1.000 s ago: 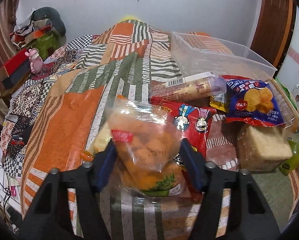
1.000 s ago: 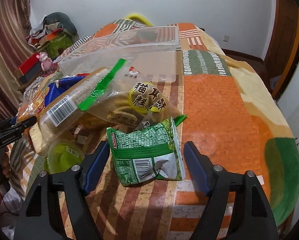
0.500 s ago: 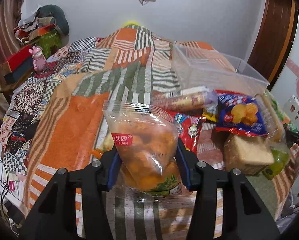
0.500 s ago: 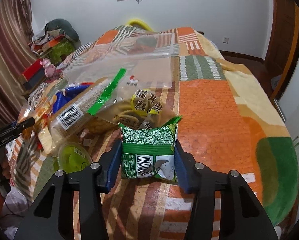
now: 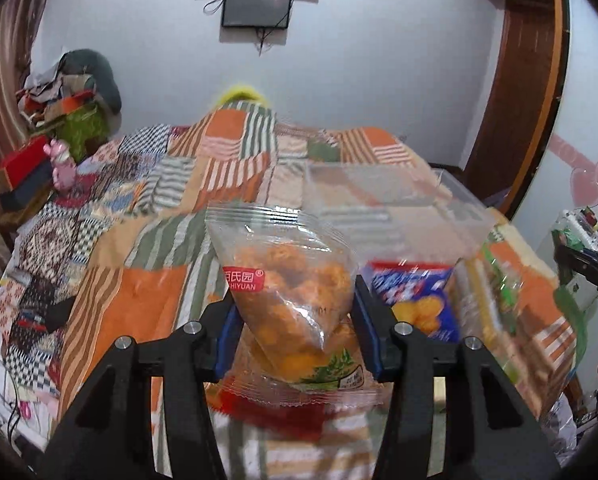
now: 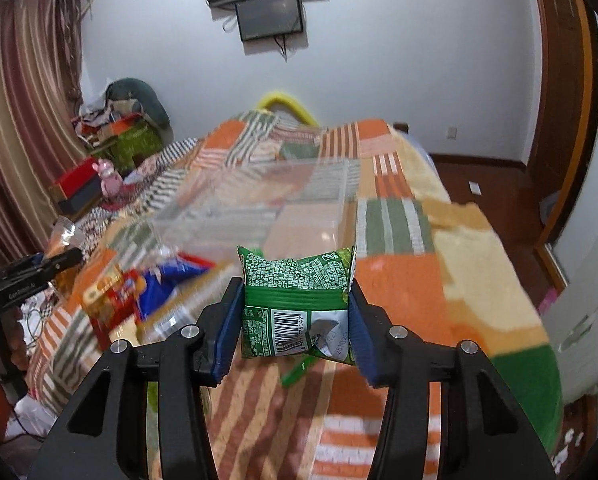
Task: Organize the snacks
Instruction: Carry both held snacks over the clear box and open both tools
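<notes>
My left gripper (image 5: 295,336) is shut on a clear bag of orange fried snacks (image 5: 291,288) and holds it above the bed. My right gripper (image 6: 295,320) is shut on a green snack packet (image 6: 297,304) with a barcode, also lifted above the bed. A clear plastic bin (image 5: 387,204) stands on the patchwork blanket beyond both bags; it also shows in the right wrist view (image 6: 267,208). The left gripper appears at the left edge of the right wrist view (image 6: 35,270).
A blue cookie bag (image 5: 415,300) and a red packet (image 5: 275,412) lie below the left gripper. More packets (image 6: 115,300) lie left of the right gripper. Boxes and a pink toy (image 5: 61,164) sit at the far left. A wooden door (image 5: 515,92) is at right.
Both grippers closed on their bags and then lifted them off the bed, rising and tilting toward the clear bin.
</notes>
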The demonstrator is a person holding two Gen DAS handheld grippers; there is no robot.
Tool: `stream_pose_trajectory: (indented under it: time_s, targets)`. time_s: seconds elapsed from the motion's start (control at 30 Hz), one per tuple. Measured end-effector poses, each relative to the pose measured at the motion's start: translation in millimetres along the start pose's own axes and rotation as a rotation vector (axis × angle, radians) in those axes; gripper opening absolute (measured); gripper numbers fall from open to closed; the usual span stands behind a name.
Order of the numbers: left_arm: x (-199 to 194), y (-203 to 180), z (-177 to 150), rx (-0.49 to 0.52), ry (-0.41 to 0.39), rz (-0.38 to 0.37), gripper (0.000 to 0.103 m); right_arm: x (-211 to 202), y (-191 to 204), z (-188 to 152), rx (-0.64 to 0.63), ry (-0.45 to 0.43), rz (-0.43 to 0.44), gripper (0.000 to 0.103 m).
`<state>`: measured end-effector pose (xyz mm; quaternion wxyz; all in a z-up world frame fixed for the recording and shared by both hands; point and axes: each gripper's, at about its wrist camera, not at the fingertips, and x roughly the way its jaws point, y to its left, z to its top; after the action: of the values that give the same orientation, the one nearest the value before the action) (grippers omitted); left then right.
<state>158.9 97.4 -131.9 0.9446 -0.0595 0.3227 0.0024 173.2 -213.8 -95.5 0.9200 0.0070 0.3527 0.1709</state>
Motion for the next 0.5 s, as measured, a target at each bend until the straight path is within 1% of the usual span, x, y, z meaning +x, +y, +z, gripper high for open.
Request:
stream_pose_trajectory:
  time_s: [0.33, 0.5]
  targets:
    - [15.4, -30.3, 47.7, 0.035, -0.057, -0.061, 0.05, 7.4, 11.9, 34.8, -0.03, -0.11, 0.018, 0.045]
    - [30.7, -38.6, 68.3, 0.041, -0.072, -0.081, 0.05, 16.1, 12.6, 47.1, -0.029, -0.137, 0.026, 0.045]
